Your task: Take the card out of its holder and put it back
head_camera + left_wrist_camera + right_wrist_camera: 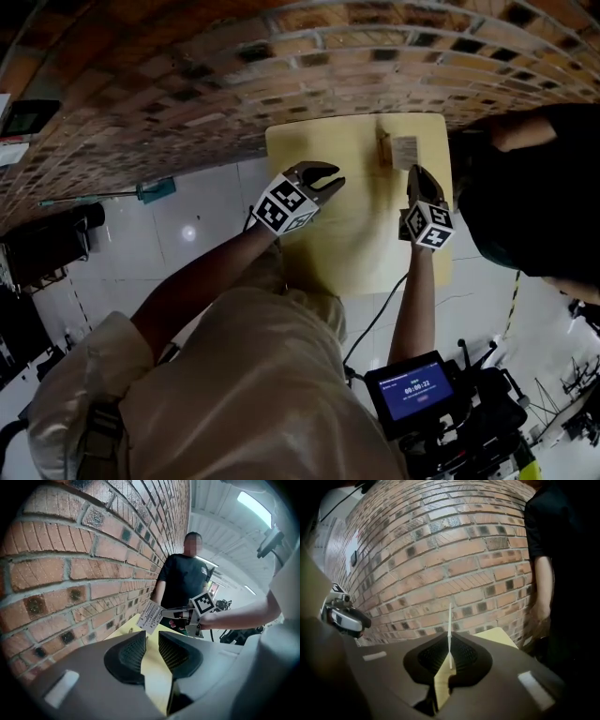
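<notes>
The card [405, 150] is out and up in the air, upper right of centre in the head view, above the far end of the yellow bench [356, 234] by the brick wall [187, 84]. The right gripper [415, 172] has it, jaws pressed together on one edge. In the right gripper view the card [449, 630] shows as a thin white line standing edge-on between the pads. Just left of it in the head view is a small upright brownish piece, likely the holder [383, 142], though it's too small to be sure.

The left gripper [330, 181] hangs over the bench left of centre with its jaws a little apart and nothing between them. From its own view the printed card [151, 616] faces it, and a person in a black shirt [183, 581] stands behind.

This looks a light, thin, fairly stiff bit of card that would bend if squeezed hard. The grip belongs on the edge, leaving the opposite edge free to slide into the slot.
</notes>
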A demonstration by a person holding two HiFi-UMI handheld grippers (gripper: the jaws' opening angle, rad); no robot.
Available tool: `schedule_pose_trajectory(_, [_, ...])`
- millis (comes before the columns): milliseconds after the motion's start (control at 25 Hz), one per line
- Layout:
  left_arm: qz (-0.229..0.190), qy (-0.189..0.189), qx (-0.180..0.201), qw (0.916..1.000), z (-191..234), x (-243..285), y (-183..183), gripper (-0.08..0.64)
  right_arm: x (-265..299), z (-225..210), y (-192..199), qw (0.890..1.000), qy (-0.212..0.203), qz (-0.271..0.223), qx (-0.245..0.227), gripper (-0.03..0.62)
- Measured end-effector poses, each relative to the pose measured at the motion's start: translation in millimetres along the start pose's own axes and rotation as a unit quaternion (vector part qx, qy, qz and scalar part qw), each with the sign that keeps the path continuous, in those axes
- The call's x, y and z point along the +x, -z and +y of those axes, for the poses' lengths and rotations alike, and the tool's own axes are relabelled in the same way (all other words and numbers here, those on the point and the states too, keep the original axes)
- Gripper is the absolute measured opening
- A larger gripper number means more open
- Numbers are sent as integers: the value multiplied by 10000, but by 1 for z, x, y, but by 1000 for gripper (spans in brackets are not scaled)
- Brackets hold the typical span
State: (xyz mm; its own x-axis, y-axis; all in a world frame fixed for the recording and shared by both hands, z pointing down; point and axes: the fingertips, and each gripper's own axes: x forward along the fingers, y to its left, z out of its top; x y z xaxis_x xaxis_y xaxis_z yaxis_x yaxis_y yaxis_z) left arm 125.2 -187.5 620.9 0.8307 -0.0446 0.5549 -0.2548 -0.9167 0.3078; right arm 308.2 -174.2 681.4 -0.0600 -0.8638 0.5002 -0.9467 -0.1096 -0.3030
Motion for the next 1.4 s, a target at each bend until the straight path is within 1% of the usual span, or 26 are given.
schedule_pose_trajectory(240, [-11, 10, -59, 10000, -1, 6, 0, 104, 16, -5, 7, 9998, -18, 164, -81, 11])
schedule_pose_trajectory(440, [-11, 19, -112, 9999, -2, 9, 1, 104, 29, -6, 10, 9991, -65, 338, -250, 11])
schedule_pose_trajectory(600, [-4, -8, -141, 9999, 0, 10, 3, 104, 35, -3, 13, 9981, -122, 441, -423, 11])
schedule_pose_trajectory(840, [-22, -70, -188, 9998, 5, 11, 3, 104, 40, -3, 17, 9972, -133, 551, -496, 11])
schedule_pose_trajectory(1080, [-8, -95, -222, 9997, 7, 10, 4, 104, 45, -3, 25, 9970, -98, 611, -464, 11])
schedule_pose_trajectory(1200, [4, -110, -234, 9997, 8, 10, 6, 104, 47, -4, 36, 9971, -101, 698, -294, 11])
schedule_pose_trajectory(1400, [9, -129, -259, 9996, 10, 9, 8, 104, 51, -5, 48, 9965, -69, 810, -181, 11])
